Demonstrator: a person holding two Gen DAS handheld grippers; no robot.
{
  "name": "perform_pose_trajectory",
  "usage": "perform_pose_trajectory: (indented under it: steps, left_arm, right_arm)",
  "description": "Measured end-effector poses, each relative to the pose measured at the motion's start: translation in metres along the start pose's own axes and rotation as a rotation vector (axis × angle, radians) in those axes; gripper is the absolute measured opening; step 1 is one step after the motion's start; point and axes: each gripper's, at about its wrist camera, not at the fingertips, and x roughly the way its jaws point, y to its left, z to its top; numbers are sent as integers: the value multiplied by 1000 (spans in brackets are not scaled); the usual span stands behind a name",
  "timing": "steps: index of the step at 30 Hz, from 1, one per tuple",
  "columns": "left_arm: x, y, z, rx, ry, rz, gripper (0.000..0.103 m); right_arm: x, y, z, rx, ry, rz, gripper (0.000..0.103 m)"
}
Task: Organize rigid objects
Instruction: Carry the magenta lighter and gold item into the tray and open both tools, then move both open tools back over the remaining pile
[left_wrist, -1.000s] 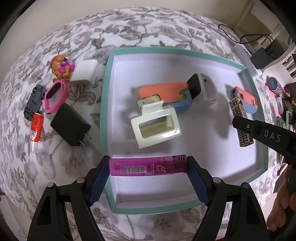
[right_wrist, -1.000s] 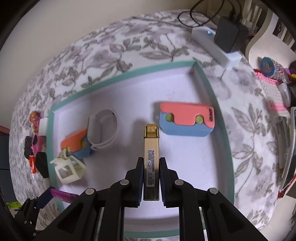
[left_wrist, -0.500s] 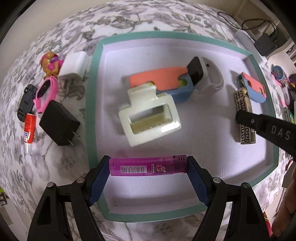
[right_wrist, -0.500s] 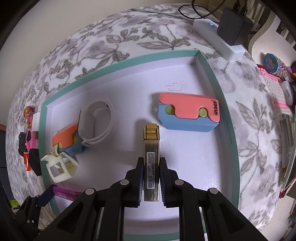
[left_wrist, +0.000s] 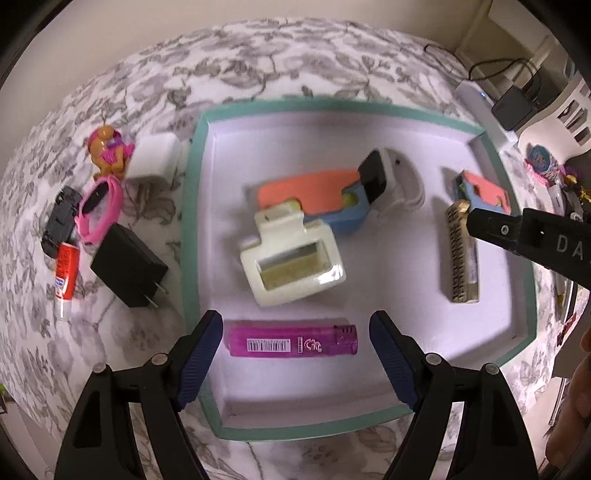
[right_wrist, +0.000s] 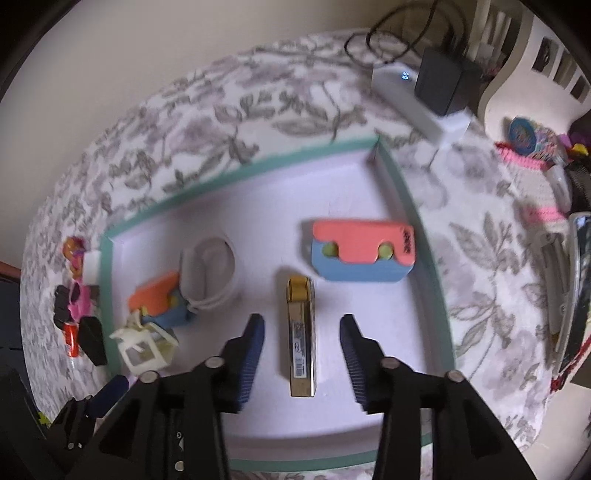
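A shallow tray (left_wrist: 192, 206) with a teal rim and smooth white floor sits on a desk (left_wrist: 258, 66) under a grey floral cloth. The glossy magenta lighter (left_wrist: 291, 340), a slim bar with a barcode label, lies flat near the tray's near edge between the left claw (left_wrist: 295, 354), whose ribbed blue pads stand clear of both its ends. The right claw (right_wrist: 302, 354) has just been opening; the gold lighter (right_wrist: 301, 339), a boxy metallic bar, lies untouched between its parted jaws near the tray's right side.
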Motion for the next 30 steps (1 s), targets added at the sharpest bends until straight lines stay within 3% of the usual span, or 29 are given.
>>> perform_pose_trajectory:
  steps: [2, 4, 6, 9, 14, 18, 22, 26, 30]
  left_arm:
    - [-7, 3, 3, -11, -24, -8, 82]
    - [-18, 14, 6, -34, -65, -13, 83]
    - [-26, 27, 8, -65, -116, -8, 83]
    - [-38, 46, 12, -116, -187, -10, 100]
    - [-62, 60, 15, -189, -307, -50, 100]
    - [-72, 70, 12, -226, -395, -16, 100]
    - [-71, 77, 9, -248, -424, -13, 100]
    - [-77, 86, 6, -275, -481, 2, 100]
    - [-79, 92, 7, -249, -512, 90, 100]
  right_arm:
    - [-9, 0, 1, 1, -29, -1, 51]
    - [-16, 0, 2, 5, -57, 0, 61]
    - [-21, 1, 4, 10, -83, 5, 64]
    - [-27, 1, 5, 10, -112, 21, 73]
    - [-31, 5, 4, 7, -136, 55, 83]
    - [-30, 7, 3, 4, -149, 54, 88]
    - [-31, 8, 4, 9, -173, 61, 102]
    - [-32, 12, 2, 2, -212, 84, 103]
    - [-26, 19, 0, -6, -215, 105, 103]
